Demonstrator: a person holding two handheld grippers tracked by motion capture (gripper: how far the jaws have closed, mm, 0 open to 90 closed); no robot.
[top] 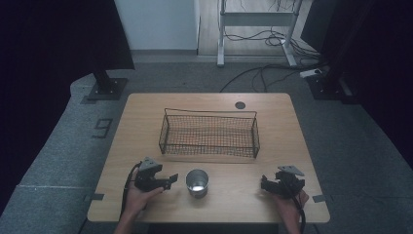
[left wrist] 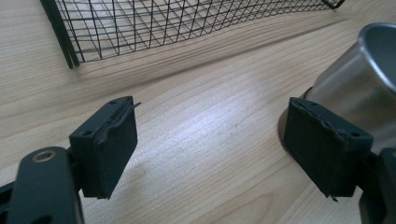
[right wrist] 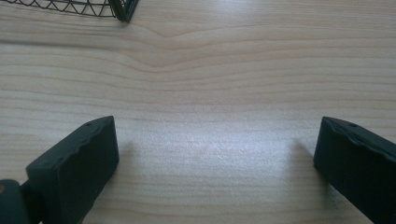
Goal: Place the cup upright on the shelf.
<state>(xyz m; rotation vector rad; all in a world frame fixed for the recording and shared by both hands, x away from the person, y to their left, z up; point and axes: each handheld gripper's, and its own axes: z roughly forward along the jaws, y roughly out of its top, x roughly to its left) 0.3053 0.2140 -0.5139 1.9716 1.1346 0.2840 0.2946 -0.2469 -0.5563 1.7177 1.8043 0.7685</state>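
Centrally, wire basket (top: 209, 132) — steel cup (top: 197, 183) just before it

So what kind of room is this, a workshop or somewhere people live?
Probably a lab or recording studio: a light wooden table stands alone on grey carpet, dark curtains hang at the sides, and loose black cables trail across the floor behind.

A wooden table (top: 146, 122) carries a wire basket (top: 209, 134) and metal cup (top: 197, 183).
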